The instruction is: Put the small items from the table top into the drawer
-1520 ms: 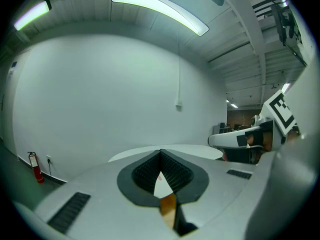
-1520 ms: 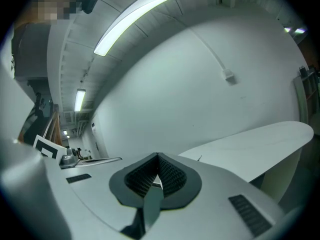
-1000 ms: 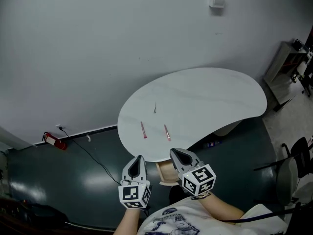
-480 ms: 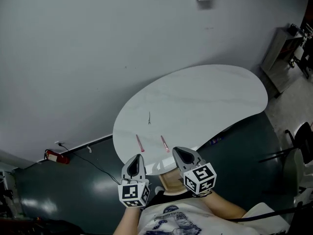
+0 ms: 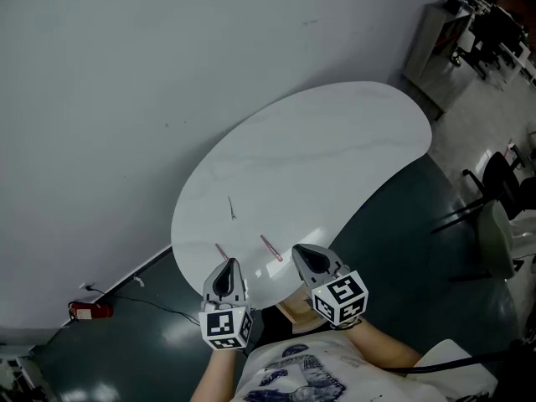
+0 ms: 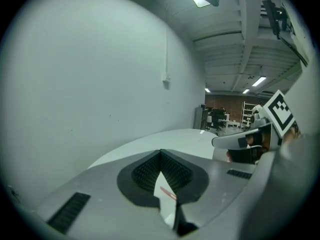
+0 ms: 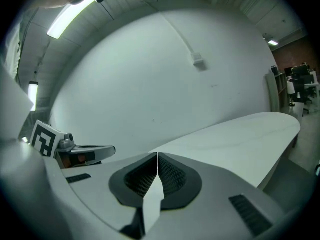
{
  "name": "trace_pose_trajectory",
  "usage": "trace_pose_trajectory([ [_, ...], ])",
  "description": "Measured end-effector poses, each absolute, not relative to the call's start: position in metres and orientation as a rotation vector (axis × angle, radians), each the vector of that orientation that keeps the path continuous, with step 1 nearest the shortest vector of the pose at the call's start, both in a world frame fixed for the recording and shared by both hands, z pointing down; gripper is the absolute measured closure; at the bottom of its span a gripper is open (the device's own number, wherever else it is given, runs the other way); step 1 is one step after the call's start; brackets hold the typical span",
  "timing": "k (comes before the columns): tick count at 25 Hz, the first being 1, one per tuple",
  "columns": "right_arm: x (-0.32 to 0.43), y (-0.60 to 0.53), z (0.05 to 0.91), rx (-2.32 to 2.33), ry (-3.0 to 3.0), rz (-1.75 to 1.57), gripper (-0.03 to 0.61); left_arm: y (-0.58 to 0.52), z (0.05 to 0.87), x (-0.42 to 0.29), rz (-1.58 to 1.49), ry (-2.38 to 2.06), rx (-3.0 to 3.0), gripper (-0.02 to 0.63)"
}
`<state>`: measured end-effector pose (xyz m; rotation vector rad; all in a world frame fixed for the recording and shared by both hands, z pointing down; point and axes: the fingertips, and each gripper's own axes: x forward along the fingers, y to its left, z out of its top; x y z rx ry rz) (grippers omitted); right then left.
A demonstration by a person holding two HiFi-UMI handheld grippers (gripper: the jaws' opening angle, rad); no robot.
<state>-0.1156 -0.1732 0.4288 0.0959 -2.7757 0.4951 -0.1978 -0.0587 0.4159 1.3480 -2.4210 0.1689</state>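
Gleaming white table (image 5: 335, 157), dark teal floor (image 5: 394, 241)

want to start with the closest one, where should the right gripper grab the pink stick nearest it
Grip the pink stick at mid-length, coming down from above with jaws across its thin width. It lies flat on the table, so a side approach would likely just push it. The right gripper is shut and must open first.

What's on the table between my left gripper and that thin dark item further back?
In the head view, a short pink stick lies on the white rounded table between the left gripper and the thin dark item.
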Motion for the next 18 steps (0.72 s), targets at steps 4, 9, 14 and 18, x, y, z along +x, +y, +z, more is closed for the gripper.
trace_pose_trajectory([
  [4, -0.125, -0.17, 0.436, 0.188, -2.763, 0.469, 0.557, -0.059, 0.427, -0.217, 0.158, -2.366, 1.404, 0.589],
  [9, -0.14, -0.164, 0.446, 0.268, -2.73, 0.451, 0.557, -0.061, 0.444, -0.236, 0.168, -2.3, 1.478, 0.589],
  [14, -0.154, -0.155, 0.458, 0.329, -2.71, 0.454, 0.557, -0.067, 0.457, -0.246, 0.207, -2.236, 1.571, 0.589],
  [18, -0.159, -0.148, 0.474, 0.375, -2.684, 0.437, 0.557, -0.07, 0.47, -0.25, 0.231, -2.19, 1.622, 0.589],
])
